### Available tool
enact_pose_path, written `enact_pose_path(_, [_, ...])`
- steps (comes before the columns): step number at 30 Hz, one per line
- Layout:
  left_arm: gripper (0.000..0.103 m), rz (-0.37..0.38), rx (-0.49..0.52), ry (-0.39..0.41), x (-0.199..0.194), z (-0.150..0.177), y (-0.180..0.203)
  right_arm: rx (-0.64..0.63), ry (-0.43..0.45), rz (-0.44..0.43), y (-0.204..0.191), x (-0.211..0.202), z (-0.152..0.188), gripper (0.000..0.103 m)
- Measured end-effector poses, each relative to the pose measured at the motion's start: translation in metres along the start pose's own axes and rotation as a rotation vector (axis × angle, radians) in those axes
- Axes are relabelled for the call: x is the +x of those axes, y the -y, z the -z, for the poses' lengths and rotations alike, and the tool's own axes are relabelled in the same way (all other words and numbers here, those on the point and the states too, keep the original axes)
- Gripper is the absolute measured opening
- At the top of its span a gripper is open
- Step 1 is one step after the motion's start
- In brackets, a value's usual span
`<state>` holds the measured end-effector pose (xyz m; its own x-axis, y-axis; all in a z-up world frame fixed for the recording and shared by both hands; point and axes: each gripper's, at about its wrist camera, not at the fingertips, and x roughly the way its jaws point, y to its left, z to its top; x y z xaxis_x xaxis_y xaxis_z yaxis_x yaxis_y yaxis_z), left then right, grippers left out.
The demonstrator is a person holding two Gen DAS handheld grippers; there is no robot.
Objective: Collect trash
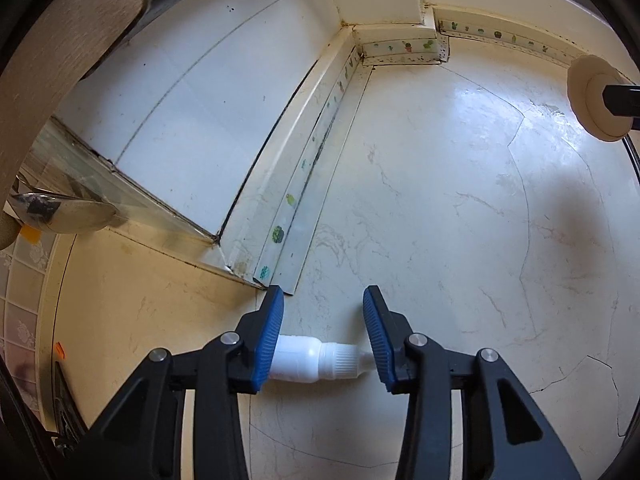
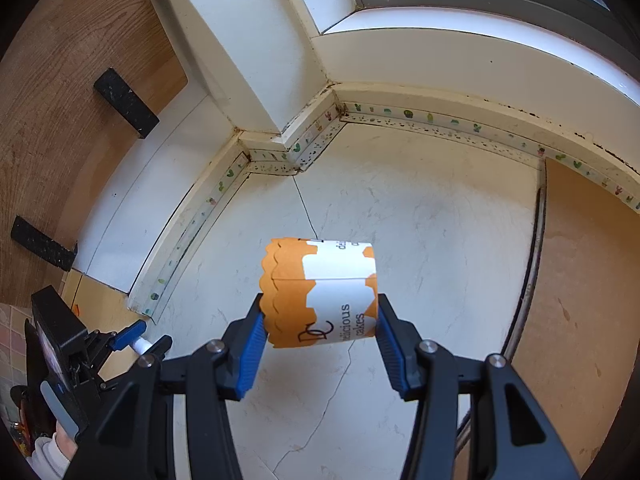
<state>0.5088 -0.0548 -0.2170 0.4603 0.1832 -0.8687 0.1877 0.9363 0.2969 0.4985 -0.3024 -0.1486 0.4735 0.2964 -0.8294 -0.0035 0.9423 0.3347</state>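
Observation:
My left gripper (image 1: 323, 300) is shut on a small white plastic bottle (image 1: 316, 358), held crosswise low between the blue pads above the white marble counter (image 1: 440, 208). My right gripper (image 2: 320, 316) is shut on an orange and white paper cake cup (image 2: 322, 292) printed "delicious cakes", lying on its side between the pads above the counter (image 2: 432, 240). The left gripper with the bottle (image 2: 141, 345) also shows at the lower left of the right wrist view.
A wall corner with cactus-print tape (image 1: 404, 46) runs along the counter's back. A glass panel and metal spoon (image 1: 60, 210) sit at left. A round cream knob (image 1: 600, 96) is at right. A wooden cabinet (image 2: 60, 92) hangs at left; a wooden board (image 2: 580, 280) lies at right.

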Motion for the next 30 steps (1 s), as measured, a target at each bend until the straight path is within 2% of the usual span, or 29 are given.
enact_pose_path(8, [0.042, -0.014, 0.002, -0.01, -0.001, 0.002, 0.003, 0.002, 0.0, 0.001, 0.001, -0.001, 0.0, 0.051])
enact_pose_path(13, [0.056, -0.037, -0.034, 0.008, -0.008, 0.003, -0.001, -0.002, 0.004, 0.001, 0.001, -0.002, 0.001, 0.051])
enact_pose_path(26, [0.056, -0.006, -0.217, -0.031, -0.004, 0.006, -0.011, -0.016, 0.002, 0.003, 0.001, -0.006, 0.002, 0.051])
enact_pose_path(30, [0.056, -0.008, -0.225, -0.041, -0.001, 0.008, -0.012, -0.009, 0.001, 0.005, 0.004, -0.006, 0.002, 0.051])
